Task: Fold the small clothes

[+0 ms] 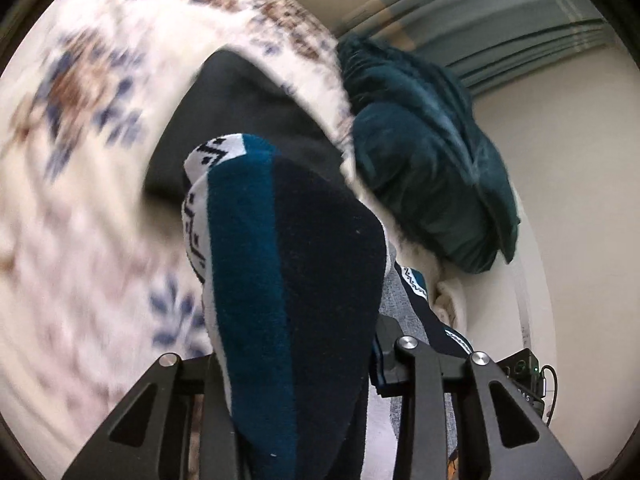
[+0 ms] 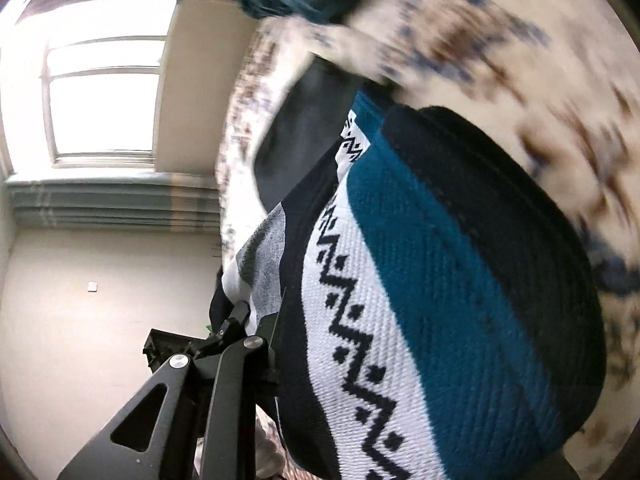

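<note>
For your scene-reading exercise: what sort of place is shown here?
Probably a bedroom at home: a floral bedspread, a teal pillow on it, and a curtained window in a plain wall.

no readable text, labels or numbers anywhere

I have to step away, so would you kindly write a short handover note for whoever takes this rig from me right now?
Left gripper: shut on the banded sock, navy, teal and white with a zigzag stripe.
Right gripper: shut on the same sock; the fabric drapes over its fingers and hides them.
Things: the sock hangs in the air above the floral blanket. A black garment lies on the blanket beyond it, and a dark teal garment sits further back.
Done: sock picked up by both grippers.
Left: no fold shows yet; fold it, set it down, then the other pieces.
</note>
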Motion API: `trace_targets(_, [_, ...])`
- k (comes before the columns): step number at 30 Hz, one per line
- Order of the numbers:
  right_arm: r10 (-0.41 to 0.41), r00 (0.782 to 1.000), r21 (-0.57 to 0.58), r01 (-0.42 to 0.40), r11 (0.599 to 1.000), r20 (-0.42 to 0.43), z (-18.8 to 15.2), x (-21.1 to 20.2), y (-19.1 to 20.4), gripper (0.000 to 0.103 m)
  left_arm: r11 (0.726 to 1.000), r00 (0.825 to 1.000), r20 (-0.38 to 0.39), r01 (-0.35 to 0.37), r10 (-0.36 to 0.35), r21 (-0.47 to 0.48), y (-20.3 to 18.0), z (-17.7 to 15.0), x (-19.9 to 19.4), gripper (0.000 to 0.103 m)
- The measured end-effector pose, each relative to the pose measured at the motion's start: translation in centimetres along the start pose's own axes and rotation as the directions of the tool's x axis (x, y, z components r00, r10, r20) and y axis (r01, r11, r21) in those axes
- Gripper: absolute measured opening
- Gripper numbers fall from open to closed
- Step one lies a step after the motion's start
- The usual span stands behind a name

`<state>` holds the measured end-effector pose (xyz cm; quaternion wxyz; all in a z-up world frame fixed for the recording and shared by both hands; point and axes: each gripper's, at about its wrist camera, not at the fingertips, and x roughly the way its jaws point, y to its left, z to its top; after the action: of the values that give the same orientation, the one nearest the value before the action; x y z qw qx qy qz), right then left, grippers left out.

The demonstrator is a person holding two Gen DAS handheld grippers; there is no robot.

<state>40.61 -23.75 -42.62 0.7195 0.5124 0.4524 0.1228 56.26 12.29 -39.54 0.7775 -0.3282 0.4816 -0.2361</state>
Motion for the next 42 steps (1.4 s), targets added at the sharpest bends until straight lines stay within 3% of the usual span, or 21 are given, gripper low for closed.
trace_targets(7, [0.061, 0.995, -0.06, -0.056, 0.997, 0.073, 6.7, 4.5, 6.4, 0.023, 0.993, 1.0, 0.002, -0.022, 0.022, 0.118, -2.9, 11.9, 2.1, 0.031])
trace_targets(15, [0.065, 0.991, -0.075, -0.057, 0.996, 0.115, 15.2, 13.7, 7.9, 0.023, 0.978, 0.995, -0.064, -0.059, 0.073, 0.198, -0.3, 21.8, 8.6, 0.031])
trace_targets(21, [0.017, 0.994, -0.052, -0.012, 0.999, 0.105, 18.4, 19.9, 5.6, 0.023, 0.984, 0.982, -0.138, -0.108, 0.127, 0.14, 5.8, 23.1, 14.0, 0.032])
trace_targets(23, [-0.031, 0.997, -0.043, 0.034, 0.999, 0.076, 18.4, 21.6, 4.2, 0.023, 0.981, 0.971, -0.172, -0.147, 0.168, 0.127, 8.0, 22.4, 15.2, 0.037])
trace_targets(24, [-0.045, 0.997, -0.042, 0.048, 0.998, 0.065, 18.3, 22.2, 3.7, 0.023, 0.982, 0.968, -0.183, -0.154, 0.172, 0.11, 9.0, 22.2, 15.5, 0.044])
trace_targets(25, [-0.063, 0.997, -0.037, 0.065, 0.997, 0.05, 18.2, 22.6, 3.1, 0.025, 0.983, 0.965, -0.192, -0.162, 0.177, 0.09, 9.8, 22.1, 15.6, 0.059])
trace_targets(27, [-0.1, 0.995, -0.012, 0.101, 0.995, 0.026, 18.2, 22.8, 2.2, 0.032, 0.988, 0.966, -0.208, -0.149, 0.155, 0.042, 10.8, 22.4, 15.5, 0.061])
trace_targets(30, [-0.153, 0.988, -0.001, 0.153, 0.988, 0.021, 18.2, 21.8, 1.7, 0.056, 0.985, 0.958, -0.228, -0.168, 0.172, 0.033, 10.3, 22.7, 14.8, 0.061])
trace_targets(32, [-0.193, 0.981, -0.02, 0.193, 0.981, 0.024, 18.4, 20.7, 1.8, 0.056, 0.977, 0.955, -0.206, -0.208, 0.213, 0.044, 9.6, 22.8, 13.6, 0.061])
trace_targets(33, [-0.247, 0.969, -0.05, 0.249, 0.967, 0.028, 18.8, 20.2, 1.9, 0.059, 0.97, 0.953, -0.181, -0.238, 0.244, 0.053, 9.3, 22.7, 12.9, 0.062])
trace_targets(35, [-0.332, 0.943, -0.112, 0.334, 0.936, 0.04, 18.5, 19.4, 2.9, 0.063, 0.935, 0.932, -0.102, -0.335, 0.347, 0.114, 7.9, 22.0, 10.9, 0.074])
trace_targets(36, [-0.404, 0.913, -0.154, 0.408, 0.9, 0.056, 18.3, 18.9, 3.8, 0.071, 0.905, 0.91, -0.063, -0.396, 0.409, 0.157, 7.1, 21.4, 10.1, 0.09])
trace_targets(37, [-0.467, 0.88, -0.201, 0.474, 0.857, 0.081, 18.1, 18.5, 4.9, 0.08, 0.878, 0.89, -0.036, -0.441, 0.455, 0.188, 6.5, 21.0, 9.6, 0.096])
trace_targets(41, [-0.638, 0.746, -0.341, 0.66, 0.669, 0.192, 17.3, 17.9, 8.9, 0.099, 0.729, 0.775, 0.077, -0.618, 0.627, 0.293, 2.7, 16.7, 7.1, 0.098])
trace_targets(42, [-0.665, 0.713, -0.369, 0.693, 0.619, 0.223, 16.8, 17.6, 9.9, 0.103, 0.718, 0.767, 0.085, -0.628, 0.636, 0.3, 2.0, 15.7, 6.6, 0.098])
